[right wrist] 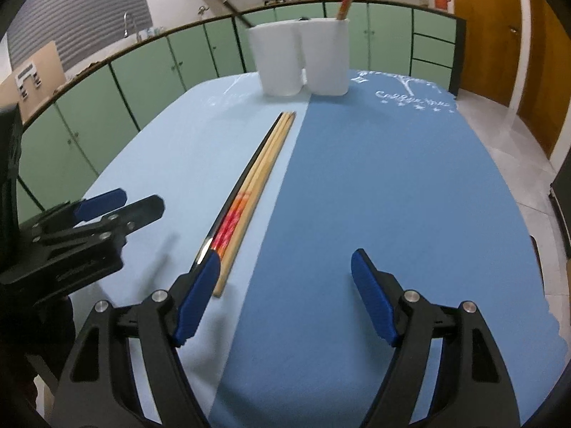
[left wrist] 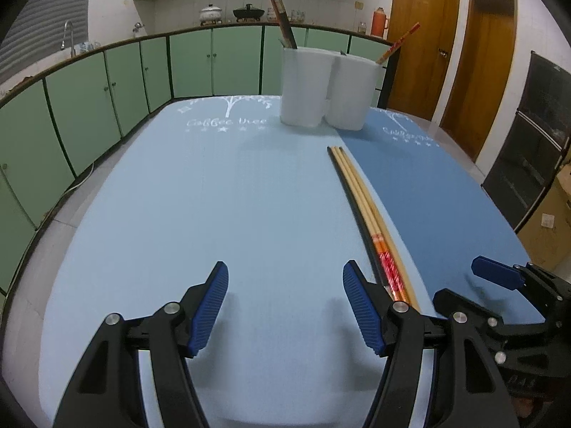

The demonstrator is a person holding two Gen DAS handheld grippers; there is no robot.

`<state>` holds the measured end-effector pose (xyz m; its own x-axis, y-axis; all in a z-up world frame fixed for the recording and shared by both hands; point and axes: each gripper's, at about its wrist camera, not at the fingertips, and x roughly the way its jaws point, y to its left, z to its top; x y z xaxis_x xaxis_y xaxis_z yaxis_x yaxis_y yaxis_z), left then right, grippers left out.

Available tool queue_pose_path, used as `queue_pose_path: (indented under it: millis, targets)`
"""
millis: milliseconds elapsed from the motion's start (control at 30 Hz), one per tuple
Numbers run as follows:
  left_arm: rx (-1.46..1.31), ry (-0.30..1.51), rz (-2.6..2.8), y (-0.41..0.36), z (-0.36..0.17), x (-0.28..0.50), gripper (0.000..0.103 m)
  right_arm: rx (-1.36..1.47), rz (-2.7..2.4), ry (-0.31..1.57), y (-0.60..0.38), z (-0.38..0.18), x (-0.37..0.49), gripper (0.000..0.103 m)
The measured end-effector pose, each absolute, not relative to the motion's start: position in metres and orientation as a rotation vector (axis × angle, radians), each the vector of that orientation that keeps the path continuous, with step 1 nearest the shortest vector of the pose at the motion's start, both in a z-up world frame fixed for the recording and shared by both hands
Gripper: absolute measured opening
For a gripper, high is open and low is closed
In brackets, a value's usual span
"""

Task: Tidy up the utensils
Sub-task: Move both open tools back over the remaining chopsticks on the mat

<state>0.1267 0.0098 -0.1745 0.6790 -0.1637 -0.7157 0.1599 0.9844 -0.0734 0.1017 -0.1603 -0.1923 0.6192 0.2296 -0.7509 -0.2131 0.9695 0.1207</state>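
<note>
Three chopsticks, two light wood and one black, lie side by side on the table where the light blue mat meets the dark blue mat; they also show in the right wrist view. Two white holders stand at the far end: the left holder holds dark chopsticks, the right holder holds a red-patterned chopstick. My left gripper is open and empty, just left of the chopsticks' near ends. My right gripper is open and empty, just right of them.
The right gripper shows at the lower right of the left wrist view; the left gripper shows at the left of the right wrist view. Green kitchen cabinets run behind the table. Wooden doors stand at the right.
</note>
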Motion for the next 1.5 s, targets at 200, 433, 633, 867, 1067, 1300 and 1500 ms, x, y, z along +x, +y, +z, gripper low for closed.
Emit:
queue_pose_path:
  millis: [200, 433, 633, 867, 1067, 1300, 1500]
  targets:
    - [-0.004, 0.801, -0.164, 0.015, -0.177, 0.121, 0.065, -0.035, 0.245, 0.877, -0.147, -0.197, 0.100, 0.071]
    - [-0.011, 0.797, -0.168, 0.015, -0.176, 0.121, 0.066, -0.088, 0.194, 0.860, -0.149, -0.198, 0.101, 0.069]
    - [-0.011, 0.784, -0.170, 0.016, -0.173, 0.118, 0.066, 0.014, 0.160, 0.884, -0.174, -0.197, 0.103, 0.065]
    - [-0.018, 0.773, -0.162, 0.018, -0.169, 0.115, 0.066, -0.003, 0.255, 0.880, -0.150, -0.195, 0.098, 0.065]
    - [-0.021, 0.762, -0.160, 0.020, -0.165, 0.114, 0.066, -0.045, 0.207, 0.882, -0.150, -0.200, 0.099, 0.062]
    - [-0.017, 0.763, -0.171, 0.016, -0.165, 0.113, 0.066, 0.004, 0.186, 0.881, -0.162, -0.199, 0.098, 0.061]
    - [0.004, 0.763, -0.192, 0.007, -0.164, 0.108, 0.066, -0.059, 0.228, 0.853, -0.147, -0.203, 0.098, 0.031]
